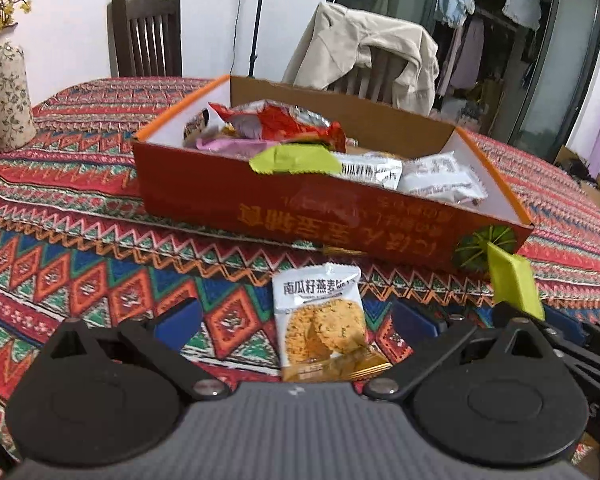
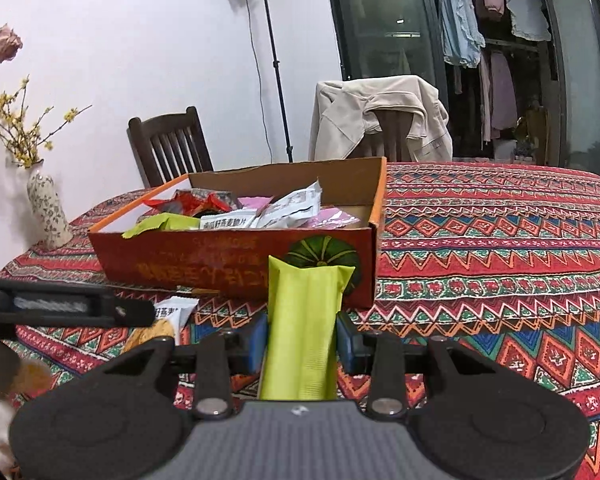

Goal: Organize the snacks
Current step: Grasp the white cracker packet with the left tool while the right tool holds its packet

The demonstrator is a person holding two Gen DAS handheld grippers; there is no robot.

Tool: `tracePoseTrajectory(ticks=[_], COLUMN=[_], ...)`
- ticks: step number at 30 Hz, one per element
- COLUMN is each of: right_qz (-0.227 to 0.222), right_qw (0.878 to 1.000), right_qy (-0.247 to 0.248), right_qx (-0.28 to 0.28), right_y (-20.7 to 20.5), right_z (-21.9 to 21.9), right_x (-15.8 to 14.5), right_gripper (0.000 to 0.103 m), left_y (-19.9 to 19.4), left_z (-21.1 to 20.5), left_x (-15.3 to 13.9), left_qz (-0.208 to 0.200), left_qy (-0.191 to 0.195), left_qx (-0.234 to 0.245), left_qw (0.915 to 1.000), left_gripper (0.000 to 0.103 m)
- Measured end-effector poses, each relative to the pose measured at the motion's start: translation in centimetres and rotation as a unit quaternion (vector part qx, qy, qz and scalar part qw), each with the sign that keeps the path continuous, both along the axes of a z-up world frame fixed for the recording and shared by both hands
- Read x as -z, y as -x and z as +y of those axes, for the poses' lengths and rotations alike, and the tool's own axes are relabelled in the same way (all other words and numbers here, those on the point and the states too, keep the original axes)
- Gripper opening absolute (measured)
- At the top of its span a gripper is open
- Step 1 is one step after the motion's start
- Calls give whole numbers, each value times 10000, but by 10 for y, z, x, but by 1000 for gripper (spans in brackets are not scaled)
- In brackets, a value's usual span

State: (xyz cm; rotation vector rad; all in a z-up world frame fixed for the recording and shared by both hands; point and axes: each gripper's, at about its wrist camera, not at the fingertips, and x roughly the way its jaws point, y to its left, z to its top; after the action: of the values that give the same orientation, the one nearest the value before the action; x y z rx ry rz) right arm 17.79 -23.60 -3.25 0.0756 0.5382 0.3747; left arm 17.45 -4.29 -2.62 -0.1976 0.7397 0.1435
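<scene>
A: Two loose packets are left outside the red cardboard box. The long lime-green foil snack packet is clamped between the blue pads of the right gripper, narrowly parted, just before the box's near wall.

B: How will it handle?

A: Light, crinkly, slippery foil, I'd judge; the contents may crumble, so a mid-length pinch across its width suits it.

B: And the other?

A: The white oat-crisp sachet lies flat on the patterned tabletop, between the wide-open fingers of the left gripper, untouched. Flat and flimsy; I'd take it by its side edges, gently.
</scene>
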Motion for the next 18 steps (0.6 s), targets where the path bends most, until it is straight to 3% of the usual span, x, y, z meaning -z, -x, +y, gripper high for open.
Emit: tracePoseTrajectory(ticks=[3,7,10,12,14,18], right_qz=[-7,-32,-21,-31,-49,-78], right_qw=[10000,10000,10000,10000,9999,9999], right_qy=[10,61,82,90,107,117], right_qx=[10,-10,-14,-22,-30,-64], right_y=[1,2,2,2,2,4], right_z=[0,2,3,4,4,5], right_x=[1,2,2,2,2,3], right_gripper=[35,35,35,35,35,35], left_y=[-8,-13,-13,-13,-13,-12], left_z=[-5,-10,-15,-17,-19,-17], left_x=[8,14,15,15,14,13], left_qz=[123,219,171,140,105,77], left_qy=[-85,-103,-190,-248,-317,-223], left_qx=[-41,7,58,89,155,256], left_qw=[9999,9997,9997,9996,9993,9994], left_gripper=[102,87,83,76,55,51])
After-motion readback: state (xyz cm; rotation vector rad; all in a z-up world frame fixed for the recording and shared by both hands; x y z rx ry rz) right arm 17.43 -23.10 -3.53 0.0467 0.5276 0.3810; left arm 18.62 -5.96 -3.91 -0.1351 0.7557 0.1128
